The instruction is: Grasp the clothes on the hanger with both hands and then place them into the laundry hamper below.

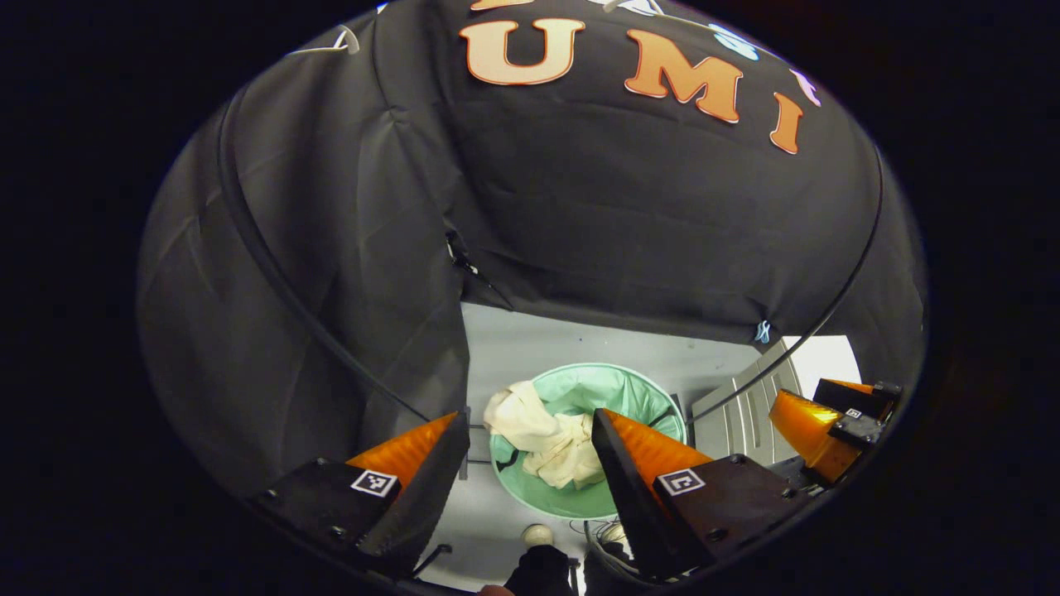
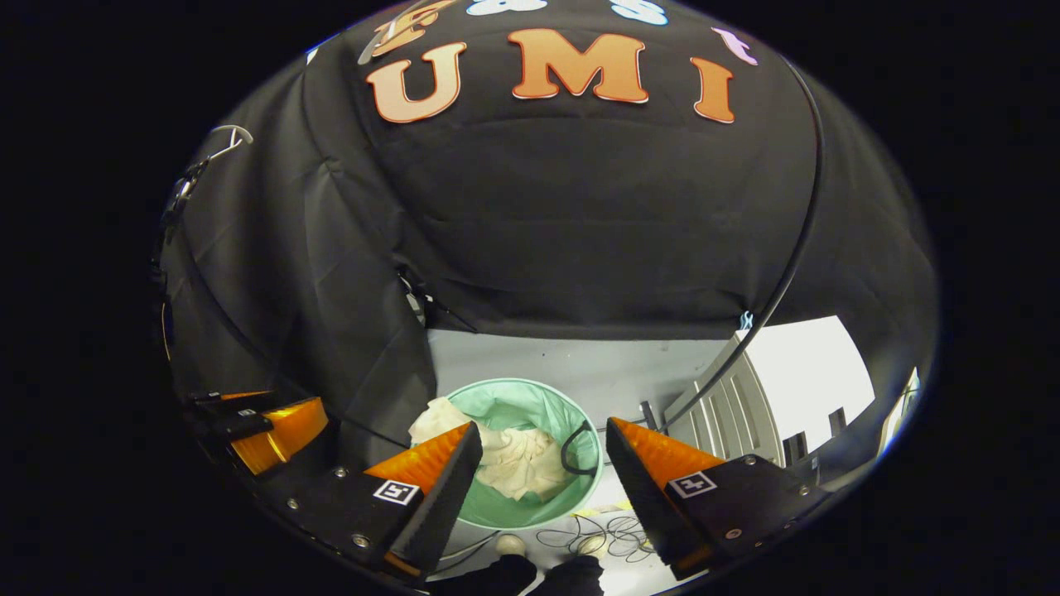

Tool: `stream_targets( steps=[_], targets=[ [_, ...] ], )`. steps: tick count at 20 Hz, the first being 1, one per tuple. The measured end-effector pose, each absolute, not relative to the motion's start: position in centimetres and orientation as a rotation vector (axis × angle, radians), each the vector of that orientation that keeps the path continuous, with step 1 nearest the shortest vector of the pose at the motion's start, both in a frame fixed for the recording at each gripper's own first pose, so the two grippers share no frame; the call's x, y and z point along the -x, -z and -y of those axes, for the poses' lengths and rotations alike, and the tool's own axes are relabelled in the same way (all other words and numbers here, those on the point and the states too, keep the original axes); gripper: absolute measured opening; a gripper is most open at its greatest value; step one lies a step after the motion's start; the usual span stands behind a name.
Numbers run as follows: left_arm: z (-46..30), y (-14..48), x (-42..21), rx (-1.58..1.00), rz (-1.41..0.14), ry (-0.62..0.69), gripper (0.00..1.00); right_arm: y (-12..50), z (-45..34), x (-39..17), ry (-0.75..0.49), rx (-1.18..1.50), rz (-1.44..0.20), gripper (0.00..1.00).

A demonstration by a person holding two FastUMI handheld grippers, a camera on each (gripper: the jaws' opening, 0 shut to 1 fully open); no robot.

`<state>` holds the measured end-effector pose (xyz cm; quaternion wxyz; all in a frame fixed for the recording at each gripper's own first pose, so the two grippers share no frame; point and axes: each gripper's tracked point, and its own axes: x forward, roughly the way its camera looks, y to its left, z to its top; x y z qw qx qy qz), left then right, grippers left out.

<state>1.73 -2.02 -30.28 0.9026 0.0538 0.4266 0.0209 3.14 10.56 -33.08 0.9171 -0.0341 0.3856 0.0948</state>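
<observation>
Left gripper view: my left gripper [image 1: 526,426] hangs wide open above the laundry hamper [image 1: 654,396], holding nothing and touching nothing. The clothes [image 1: 542,439] lie bunched inside, part draped over the near-left rim. I'd judge the drop done; best move now is lift straight up, no snagging the cloth. The right gripper [image 1: 816,430] sits off to the side, fingers hard to read from here.

Right gripper view: it [image 2: 542,434] is spread wide too, empty, over the hamper w/ clothes in it. The hanger [image 2: 224,141] hook shows bare, upper left.
</observation>
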Motion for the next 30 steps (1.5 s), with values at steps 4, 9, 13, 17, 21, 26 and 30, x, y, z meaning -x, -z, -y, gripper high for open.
stream_targets(
  steps=[4,9,13,17,21,26,30],
  targets=[
    [1.1,29.1,-0.4,-0.123,-0.857,-0.037,0.96,31.3,-10.6,-2.0,-0.223,0.085,-0.777,0.94],
    [0.0,25.8,0.3,-0.107,-0.812,-0.039,0.98,27.5,-10.1,-1.4,-0.210,0.100,-0.729,0.94],
    [0.1,21.3,0.0,-0.101,-0.729,-0.012,0.98,23.0,-10.8,-0.8,-0.206,0.069,-0.659,0.94],
    [0.9,16.6,-1.1,-0.088,-0.622,0.008,0.98,18.3,-11.8,-0.8,-0.227,0.069,-0.578,0.94],
    [2.0,12.1,-1.4,-0.065,-0.542,0.041,0.98,13.0,-13.0,-1.2,-0.246,0.027,-0.499,0.94],
    [3.2,5.1,-2.5,-0.053,-0.392,0.059,1.00,6.0,-12.4,-2.0,-0.247,0.022,-0.346,0.93],
    [3.6,0.6,-2.4,-0.048,-0.292,0.059,0.98,1.3,-12.5,-2.2,-0.252,0.018,-0.236,0.93]
  ],
)
